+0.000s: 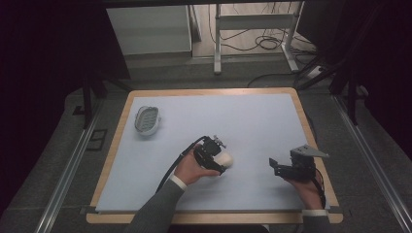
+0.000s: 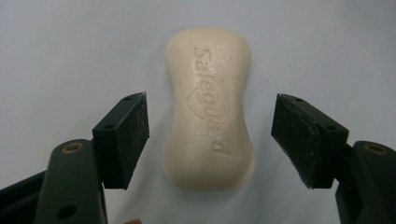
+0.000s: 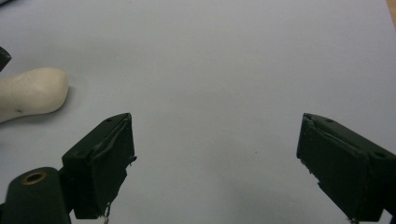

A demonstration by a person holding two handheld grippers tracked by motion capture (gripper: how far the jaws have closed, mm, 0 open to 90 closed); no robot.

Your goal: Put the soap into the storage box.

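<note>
Straddling the slick, hard soap with my left claw spread, I'd pinch its narrow waist at three and nine o'clock.

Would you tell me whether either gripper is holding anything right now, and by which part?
Nothing is held. The left gripper has its jaws open on either side of the soap bar, not touching it; the right gripper is open over bare table.

soap bar cut by left edge | dish contents unclear (too small)
</note>
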